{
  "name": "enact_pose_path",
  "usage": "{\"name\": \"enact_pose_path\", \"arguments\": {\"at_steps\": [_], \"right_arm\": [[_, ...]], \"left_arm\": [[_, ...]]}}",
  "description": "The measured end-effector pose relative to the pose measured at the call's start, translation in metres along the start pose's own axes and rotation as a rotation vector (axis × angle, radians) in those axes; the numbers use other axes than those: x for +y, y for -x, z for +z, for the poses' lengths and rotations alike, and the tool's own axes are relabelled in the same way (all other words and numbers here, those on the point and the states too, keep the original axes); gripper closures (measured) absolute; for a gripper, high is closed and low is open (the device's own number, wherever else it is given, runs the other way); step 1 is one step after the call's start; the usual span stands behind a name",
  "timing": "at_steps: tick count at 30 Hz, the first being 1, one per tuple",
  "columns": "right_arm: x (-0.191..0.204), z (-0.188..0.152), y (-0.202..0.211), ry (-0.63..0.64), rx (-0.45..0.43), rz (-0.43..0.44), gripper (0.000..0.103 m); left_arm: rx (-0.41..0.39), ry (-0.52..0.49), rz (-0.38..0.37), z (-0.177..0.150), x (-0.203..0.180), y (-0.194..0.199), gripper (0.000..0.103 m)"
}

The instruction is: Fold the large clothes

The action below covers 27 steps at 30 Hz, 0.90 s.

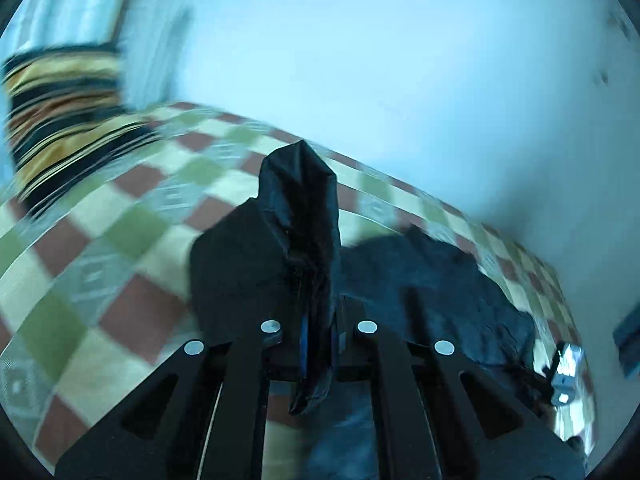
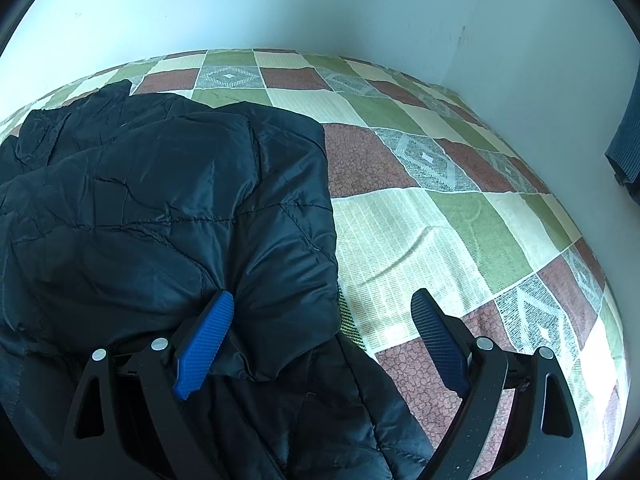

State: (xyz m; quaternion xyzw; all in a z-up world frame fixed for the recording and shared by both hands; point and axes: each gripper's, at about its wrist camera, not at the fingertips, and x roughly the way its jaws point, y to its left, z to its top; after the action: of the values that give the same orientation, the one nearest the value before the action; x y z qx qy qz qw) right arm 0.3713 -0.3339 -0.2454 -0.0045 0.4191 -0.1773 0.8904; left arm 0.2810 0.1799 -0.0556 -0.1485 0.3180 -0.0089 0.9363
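A large dark quilted jacket [image 2: 160, 208] lies on a bed with a checked cover [image 2: 420, 240]. My left gripper [image 1: 318, 340] is shut on a fold of the jacket [image 1: 304, 208], which stands up between its fingers, lifted above the bed; the rest of the jacket [image 1: 432, 280] trails to the right. My right gripper [image 2: 324, 320] is open, with its left blue pad [image 2: 206, 344] resting on the jacket's right corner and its right pad [image 2: 438, 340] over the bare cover. The other gripper shows faintly in the left wrist view [image 1: 566, 372] at the right edge.
A pale wall [image 2: 320, 4] runs along the far side of the bed. A striped pillow or blanket [image 1: 64, 120] lies at the bed's far left end. A dark striped cloth [image 2: 628, 136] hangs at the right edge. The left wrist view is motion-blurred.
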Motion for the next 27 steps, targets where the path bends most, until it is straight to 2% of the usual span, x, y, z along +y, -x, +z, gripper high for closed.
{"name": "enact_pose_path", "arguments": {"at_steps": [7, 14, 20, 27], "right_arm": [[-0.005, -0.001, -0.003, -0.019, 0.005, 0.023, 0.014], [-0.008, -0.001, -0.005, -0.038, 0.011, 0.044, 0.014], [-0.009, -0.001, -0.006, -0.045, 0.014, 0.052, 0.014], [-0.010, -0.001, -0.006, -0.048, 0.015, 0.055, 0.014]], "left_arm": [[0.114, -0.164, -0.135, -0.018, -0.140, -0.082, 0.096], [0.226, -0.267, -0.241, -0.057, -0.254, -0.151, 0.096], [0.346, -0.322, -0.294, -0.098, -0.322, -0.205, 0.096], [0.422, -0.361, -0.287, -0.136, -0.358, -0.242, 0.096]]}}
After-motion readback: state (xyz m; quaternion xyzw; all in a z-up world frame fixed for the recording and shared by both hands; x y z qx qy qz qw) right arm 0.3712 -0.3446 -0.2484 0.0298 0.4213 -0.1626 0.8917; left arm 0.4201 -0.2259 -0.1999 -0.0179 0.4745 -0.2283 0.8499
